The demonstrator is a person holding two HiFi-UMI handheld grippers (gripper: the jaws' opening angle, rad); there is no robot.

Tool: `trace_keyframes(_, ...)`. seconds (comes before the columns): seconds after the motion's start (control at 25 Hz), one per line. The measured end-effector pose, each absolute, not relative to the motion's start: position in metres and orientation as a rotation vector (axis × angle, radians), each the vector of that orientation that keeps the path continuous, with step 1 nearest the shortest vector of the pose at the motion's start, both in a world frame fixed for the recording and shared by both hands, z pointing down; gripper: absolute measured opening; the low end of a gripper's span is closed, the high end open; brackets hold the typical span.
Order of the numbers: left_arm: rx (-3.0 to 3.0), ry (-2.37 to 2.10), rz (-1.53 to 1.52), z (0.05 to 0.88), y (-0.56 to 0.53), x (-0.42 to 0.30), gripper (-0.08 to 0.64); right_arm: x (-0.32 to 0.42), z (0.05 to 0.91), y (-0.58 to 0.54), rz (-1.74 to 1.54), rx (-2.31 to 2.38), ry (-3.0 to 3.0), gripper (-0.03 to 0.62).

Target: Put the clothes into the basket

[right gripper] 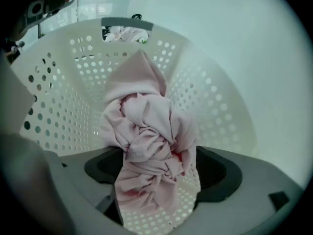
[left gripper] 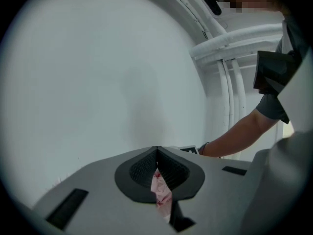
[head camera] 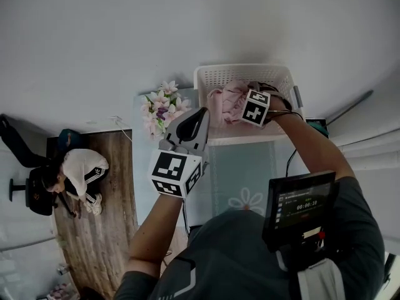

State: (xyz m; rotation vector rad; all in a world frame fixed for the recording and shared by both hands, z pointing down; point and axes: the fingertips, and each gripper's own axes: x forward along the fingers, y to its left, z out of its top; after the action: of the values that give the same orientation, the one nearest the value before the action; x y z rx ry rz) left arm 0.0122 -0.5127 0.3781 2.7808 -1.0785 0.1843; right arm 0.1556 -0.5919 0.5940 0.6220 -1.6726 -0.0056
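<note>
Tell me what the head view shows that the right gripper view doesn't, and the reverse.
Head view only: the left claw, a person on the wooden floor, and the small screen. Right gripper view only: how the right claw stands, jaws apart on either side of the pink garment. Both: the garment and the white basket.

flowers (head camera: 164, 107): just left of left tongs (head camera: 199, 116) | crouching person (head camera: 80, 167): well left, on wooden floor (head camera: 106, 230)
</note>
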Motion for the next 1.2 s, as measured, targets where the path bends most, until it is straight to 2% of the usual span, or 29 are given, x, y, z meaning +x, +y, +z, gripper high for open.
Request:
trace_keyframes(0.4, 2.766, -1.171, 0.153, 0.359, -0.488, 0.003, 0.009, 0.161, 0.486, -0.584, -0.061, 0.935, -1.875, 0.445)
trace_keyframes(0.76, 2.809, -1.213, 0.12, 0.332, -0.437, 0.011, 0.009, 0.167, 0.366, -0.511, -0.083, 1.258, -2.137, 0.445)
trace_keyframes(1.0, 2.813, -1.189, 0.114, 0.332, -0.397, 0.023, 0.009, 0.164, 0.344, -0.442, 0.147, 1.334, -2.342, 0.443)
trace_keyframes(1.2, 2.843, -1.21, 0.092, 0.321, -0.362, 0.033, 0.009, 0.167, 0.33, -0.39, 0.107, 1.378, -2.391, 0.443)
